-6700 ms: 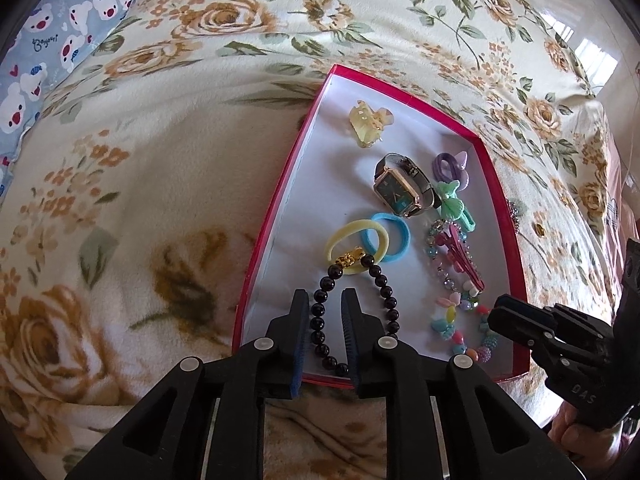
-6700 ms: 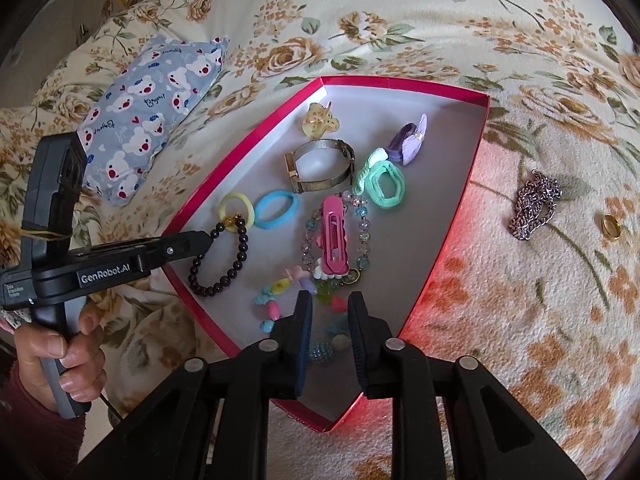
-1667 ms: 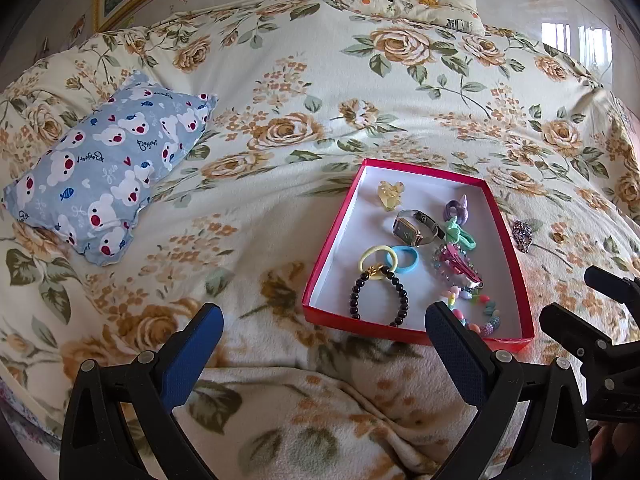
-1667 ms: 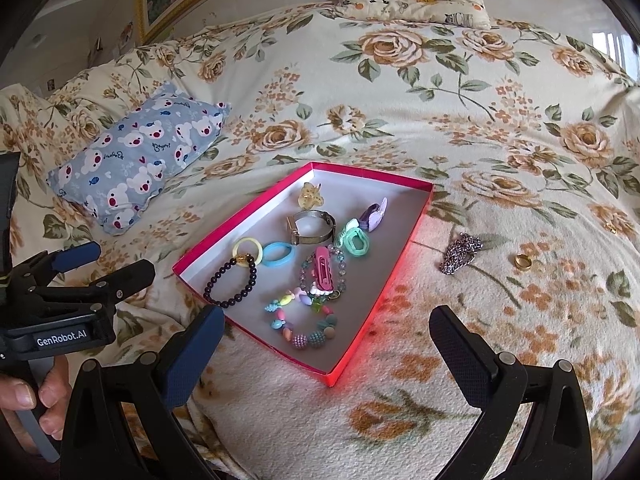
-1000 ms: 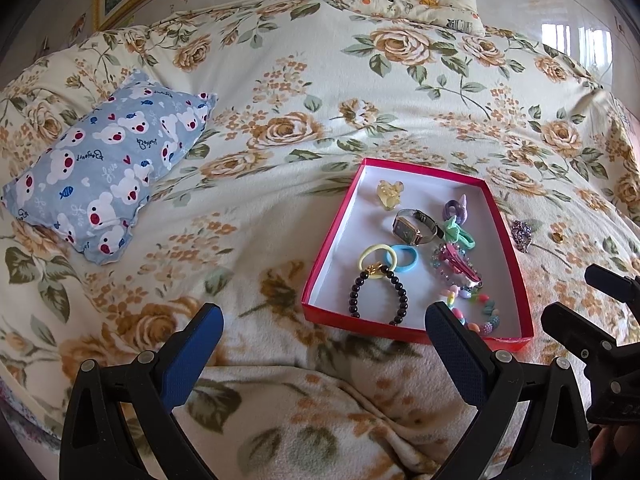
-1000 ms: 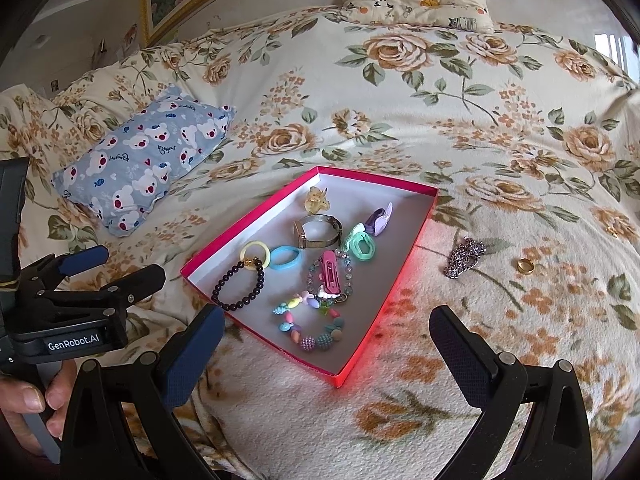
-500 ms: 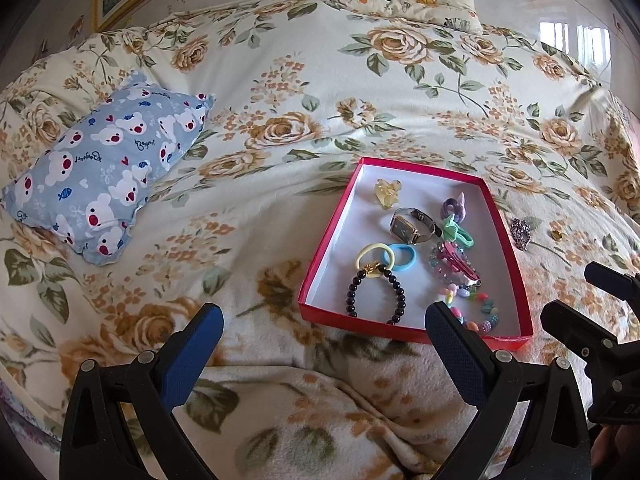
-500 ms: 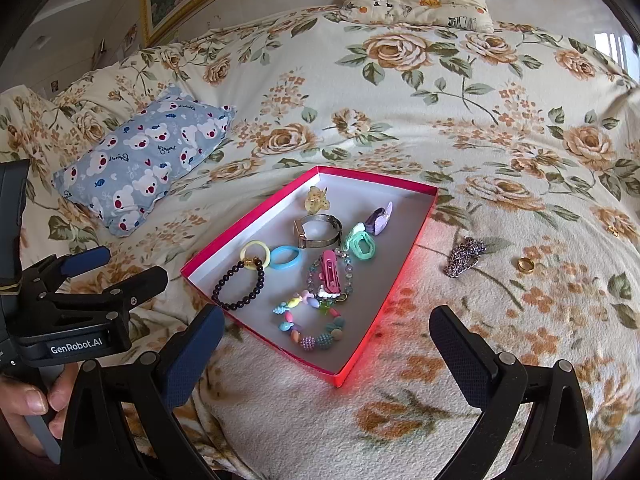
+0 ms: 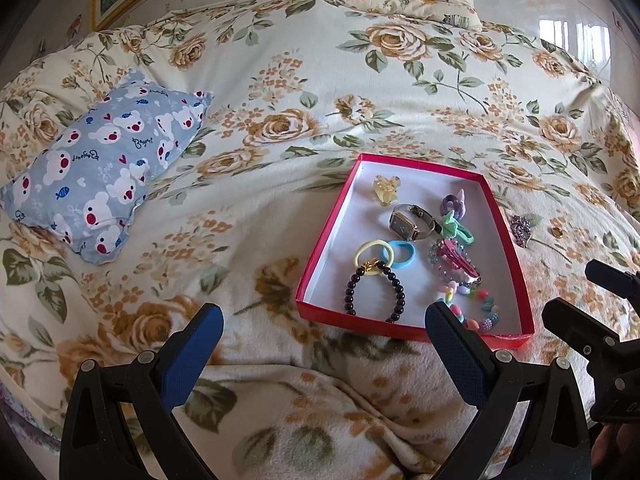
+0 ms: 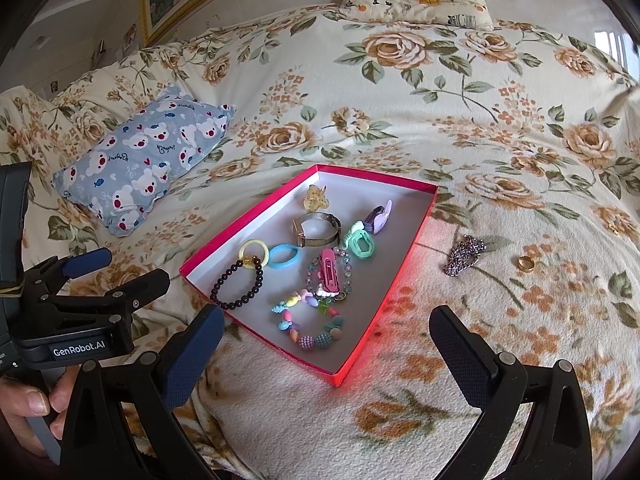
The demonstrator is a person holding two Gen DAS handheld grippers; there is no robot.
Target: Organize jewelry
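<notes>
While both tools are held back from the bed, the left gripper point(image 9: 320, 340) is seen spread wide and empty; the red tray point(image 10: 256, 216) is filled with bracelets, a watch point(image 10: 318, 230) and clips; the limp silver chain point(image 10: 464, 254) and hard, slippery gold ring point(image 10: 525, 263) are left on the blanket, best pinched from above; the right gripper point(image 10: 326, 338) is likewise wide and empty.
</notes>
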